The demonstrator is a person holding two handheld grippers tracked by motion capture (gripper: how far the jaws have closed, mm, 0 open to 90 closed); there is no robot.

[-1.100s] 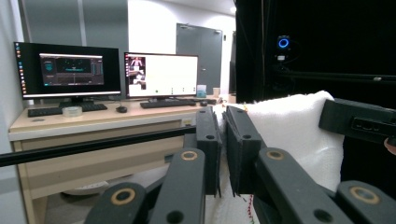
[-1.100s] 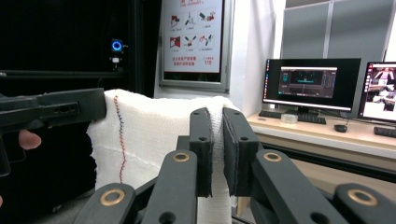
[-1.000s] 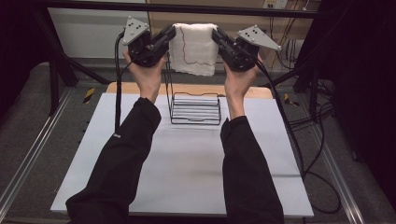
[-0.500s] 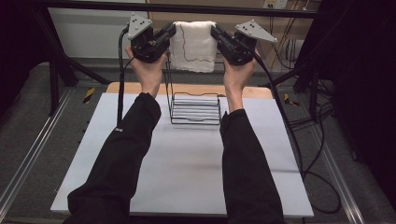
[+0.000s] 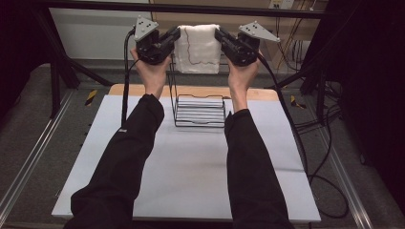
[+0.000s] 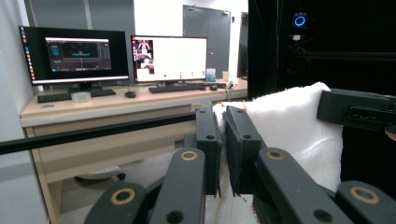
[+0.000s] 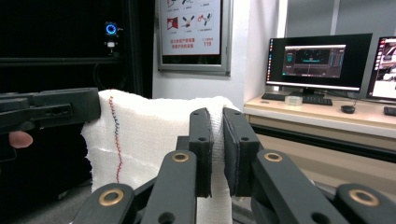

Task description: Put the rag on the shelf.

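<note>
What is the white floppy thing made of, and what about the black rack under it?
The towel looks like soft woven cotton: white, fuzzy and matte, with a coarse weave and a red and blue stitched line, and it hangs limp. The rack looks like thin metal wire with a black coating, though the coating could be paint or plastic.

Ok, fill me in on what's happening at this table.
A person holds a gripper in each hand, and both are clamped on a folded white towel. The left gripper pinches its left edge and the right gripper its right edge, so the towel hangs stretched between them, raised above the far end of the table. A black wire rack stands on the table below it. The towel is not touching the rack.
</note>
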